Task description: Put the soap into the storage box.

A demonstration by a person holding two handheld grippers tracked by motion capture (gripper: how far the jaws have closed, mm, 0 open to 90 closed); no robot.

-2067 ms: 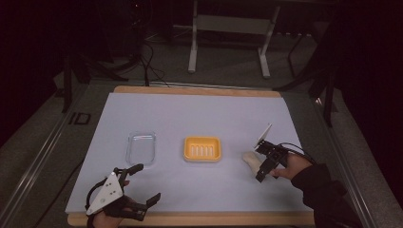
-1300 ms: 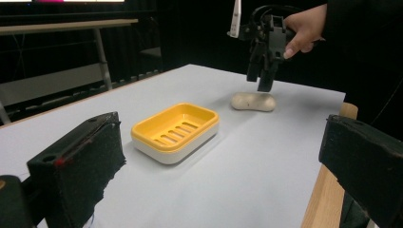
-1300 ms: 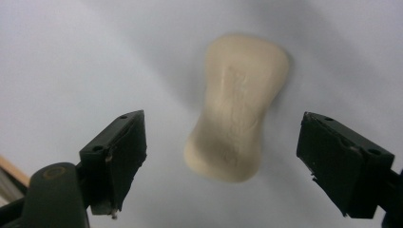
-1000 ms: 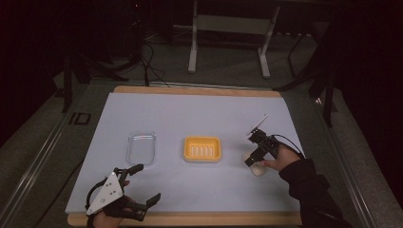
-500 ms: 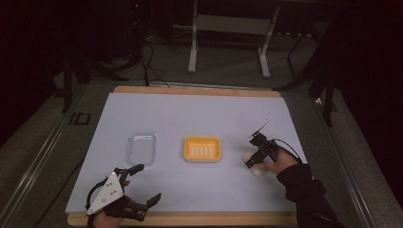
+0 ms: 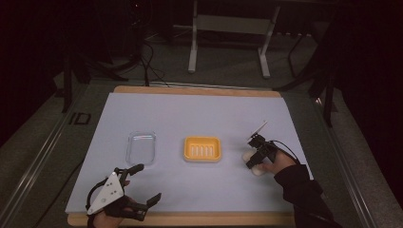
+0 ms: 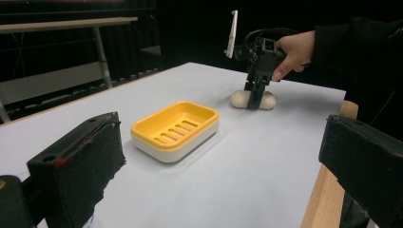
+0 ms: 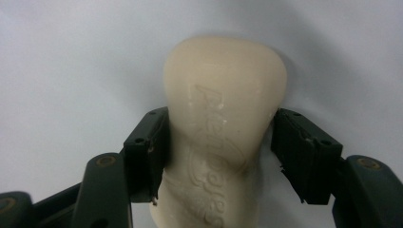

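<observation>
A cream soap bar lies on the white table sheet at the right. My right gripper points down over it. Its jaws have just been closing, and both black pads now touch the bar's sides. In the left gripper view the right gripper straddles the soap bar. A yellow soap dish sits mid-table, empty, also near in the left gripper view. My left gripper rests at the front left, open, with nothing between its jaws.
A clear plastic tray lies left of the soap dish. The white sheet covers a wooden board whose front edge runs near my left hand. Metal stand legs rise on the floor beyond the table.
My right gripper came over the soap bar from its right side, sank onto it, and its jaws closed in on the bar. The left gripper stayed still.
</observation>
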